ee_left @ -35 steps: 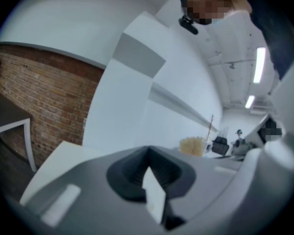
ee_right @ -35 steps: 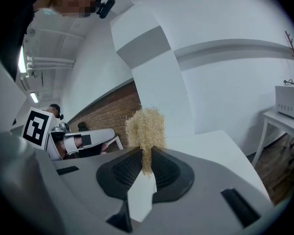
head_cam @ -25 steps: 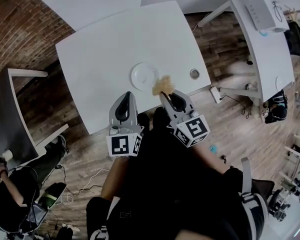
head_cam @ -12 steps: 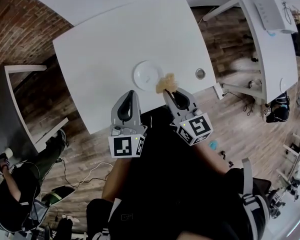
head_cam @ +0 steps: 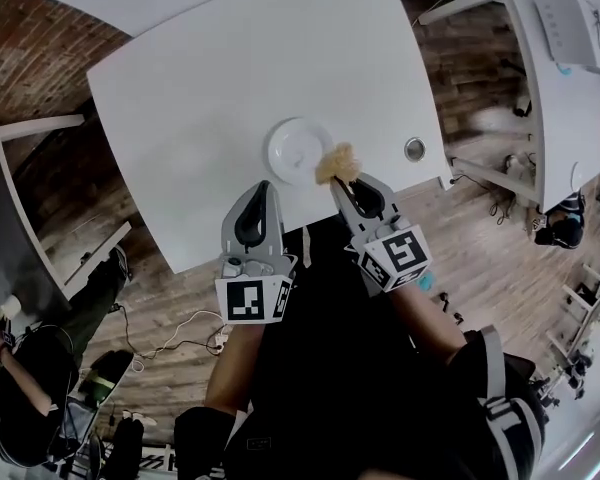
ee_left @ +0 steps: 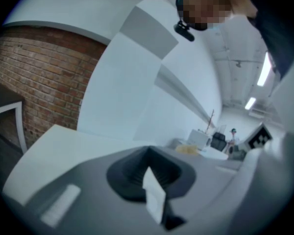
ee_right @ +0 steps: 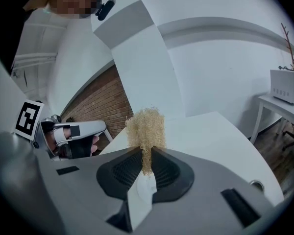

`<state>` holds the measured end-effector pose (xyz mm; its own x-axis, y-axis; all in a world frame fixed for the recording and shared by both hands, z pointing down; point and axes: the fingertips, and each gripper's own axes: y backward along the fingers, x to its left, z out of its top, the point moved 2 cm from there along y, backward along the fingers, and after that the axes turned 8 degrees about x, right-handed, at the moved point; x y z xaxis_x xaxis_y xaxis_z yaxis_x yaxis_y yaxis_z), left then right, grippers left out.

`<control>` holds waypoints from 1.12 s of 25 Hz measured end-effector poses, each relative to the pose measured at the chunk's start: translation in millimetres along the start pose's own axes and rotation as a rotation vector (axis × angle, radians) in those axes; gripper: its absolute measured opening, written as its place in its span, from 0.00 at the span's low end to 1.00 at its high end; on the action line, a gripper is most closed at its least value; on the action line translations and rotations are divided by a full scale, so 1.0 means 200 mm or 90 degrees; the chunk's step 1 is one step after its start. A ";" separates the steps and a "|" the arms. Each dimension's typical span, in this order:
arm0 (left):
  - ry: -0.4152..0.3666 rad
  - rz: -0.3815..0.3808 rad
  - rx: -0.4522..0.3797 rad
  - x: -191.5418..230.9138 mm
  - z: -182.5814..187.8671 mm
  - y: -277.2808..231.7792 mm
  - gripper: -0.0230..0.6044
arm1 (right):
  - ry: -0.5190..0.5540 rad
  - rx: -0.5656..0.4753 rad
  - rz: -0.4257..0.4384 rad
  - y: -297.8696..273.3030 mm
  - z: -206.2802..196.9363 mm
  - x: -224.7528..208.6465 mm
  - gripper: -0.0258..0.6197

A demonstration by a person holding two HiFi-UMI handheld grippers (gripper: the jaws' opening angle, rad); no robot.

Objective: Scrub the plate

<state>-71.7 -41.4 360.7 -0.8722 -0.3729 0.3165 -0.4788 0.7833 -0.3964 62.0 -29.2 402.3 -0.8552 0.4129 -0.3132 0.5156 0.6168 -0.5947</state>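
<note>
Head view: right gripper (head_cam: 342,176) pinches tan scrubber (head_cam: 336,160) at edge of plate (head_cam: 292,148)

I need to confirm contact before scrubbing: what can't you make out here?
- Whether the scrubber touches the plate: head view, too small and seen from above.
- Dirt on the plate: head view, too small.
- The plate in the right gripper view: not visible, apparently behind the scrubber and the body of the right gripper.
</note>
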 end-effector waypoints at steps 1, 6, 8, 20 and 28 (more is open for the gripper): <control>0.002 0.001 0.003 0.00 -0.02 -0.02 0.04 | -0.001 0.006 0.001 -0.02 -0.02 -0.02 0.12; -0.008 -0.012 0.017 0.04 -0.10 -0.08 0.04 | 0.006 0.039 0.003 -0.13 -0.11 -0.05 0.12; -0.004 -0.012 0.020 0.04 -0.13 -0.11 0.04 | 0.006 0.050 0.004 -0.15 -0.16 -0.08 0.12; 0.026 0.003 0.042 0.07 -0.31 -0.18 0.04 | 0.016 0.127 0.021 -0.27 -0.36 -0.14 0.12; 0.023 0.007 0.046 0.06 -0.36 -0.20 0.04 | 0.029 0.184 0.023 -0.33 -0.49 -0.15 0.12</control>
<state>-55.5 -42.4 442.4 -0.8735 -0.3455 0.3430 -0.4770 0.7484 -0.4609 59.3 -15.8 523.3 -0.8303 0.4646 -0.3080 0.5035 0.3882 -0.7719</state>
